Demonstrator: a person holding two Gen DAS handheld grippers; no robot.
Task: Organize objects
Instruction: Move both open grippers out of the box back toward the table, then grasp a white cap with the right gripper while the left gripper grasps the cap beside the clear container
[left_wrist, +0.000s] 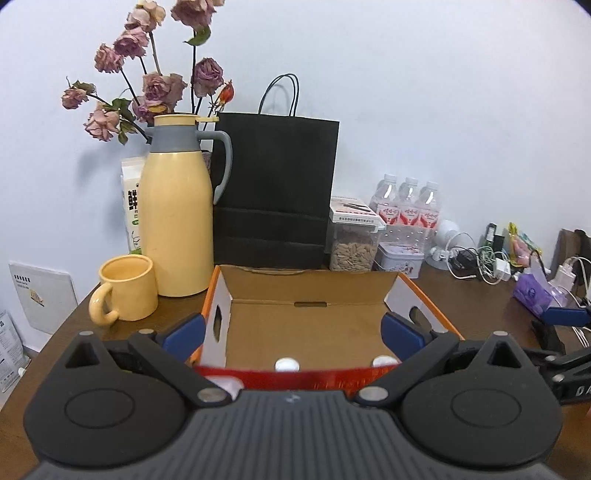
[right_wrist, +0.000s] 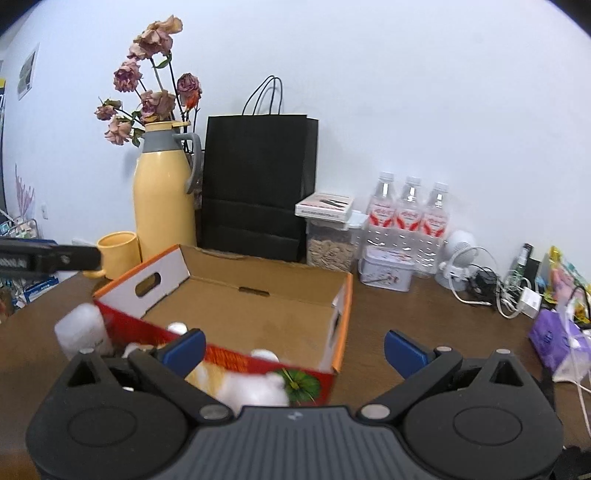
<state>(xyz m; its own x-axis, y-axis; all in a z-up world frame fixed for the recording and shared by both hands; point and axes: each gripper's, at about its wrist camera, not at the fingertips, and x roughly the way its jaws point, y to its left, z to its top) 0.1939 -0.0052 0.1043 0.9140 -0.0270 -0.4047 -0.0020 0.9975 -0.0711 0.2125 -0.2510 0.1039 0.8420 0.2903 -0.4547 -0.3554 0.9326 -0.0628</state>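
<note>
An open cardboard box (left_wrist: 306, 325) with orange rims and a red front stands on the brown table; it also shows in the right wrist view (right_wrist: 258, 317). White bottle caps (left_wrist: 287, 364) peek over its near wall, and one white cap (left_wrist: 225, 384) sits outside at its front left. In the right wrist view a white bottle (right_wrist: 83, 334) stands outside the box's left corner. My left gripper (left_wrist: 291, 332) is open, jaws spread over the box's near edge, empty. My right gripper (right_wrist: 293, 349) is open and empty over the box's near right corner.
A yellow mug (left_wrist: 125, 295), a yellow thermos jug (left_wrist: 175, 214), dried roses (left_wrist: 155, 81) and a black paper bag (left_wrist: 275, 192) stand behind the box. A seed jar (left_wrist: 352, 243), a tin (left_wrist: 400, 258), three water bottles (left_wrist: 408, 206), cables (left_wrist: 480, 266) and purple tissues (left_wrist: 535, 291) fill the right.
</note>
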